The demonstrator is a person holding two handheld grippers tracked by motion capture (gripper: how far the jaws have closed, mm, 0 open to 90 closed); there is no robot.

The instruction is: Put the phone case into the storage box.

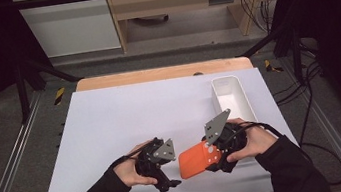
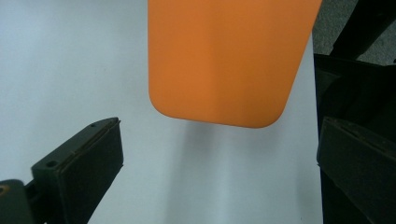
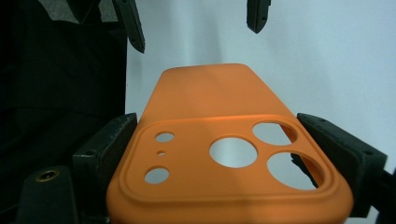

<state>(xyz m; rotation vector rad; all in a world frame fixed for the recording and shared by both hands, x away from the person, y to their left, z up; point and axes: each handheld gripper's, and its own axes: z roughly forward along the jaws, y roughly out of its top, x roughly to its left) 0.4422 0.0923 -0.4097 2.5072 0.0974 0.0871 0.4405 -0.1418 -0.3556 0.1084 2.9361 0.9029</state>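
An orange phone case (image 1: 195,159) with round camera cut-outs is held off the white table (image 1: 126,117) near its front edge. My right gripper (image 1: 213,158) is shut on the case's camera end; in the right gripper view the jaws press on both long edges of the case (image 3: 224,154), right gripper (image 3: 217,121). My left gripper (image 1: 172,169) faces the case's free end from the left, open and apart from it. In the left gripper view the case (image 2: 229,60) hangs just beyond the spread jaws of the left gripper (image 2: 219,135). The left gripper (image 3: 196,23) points toward me beyond the case.
A long white bin (image 1: 232,98) stands at the back right of the table, right behind my right hand. A wooden edge (image 1: 163,73) runs along the table's far side. Metal rails flank the table on both sides.
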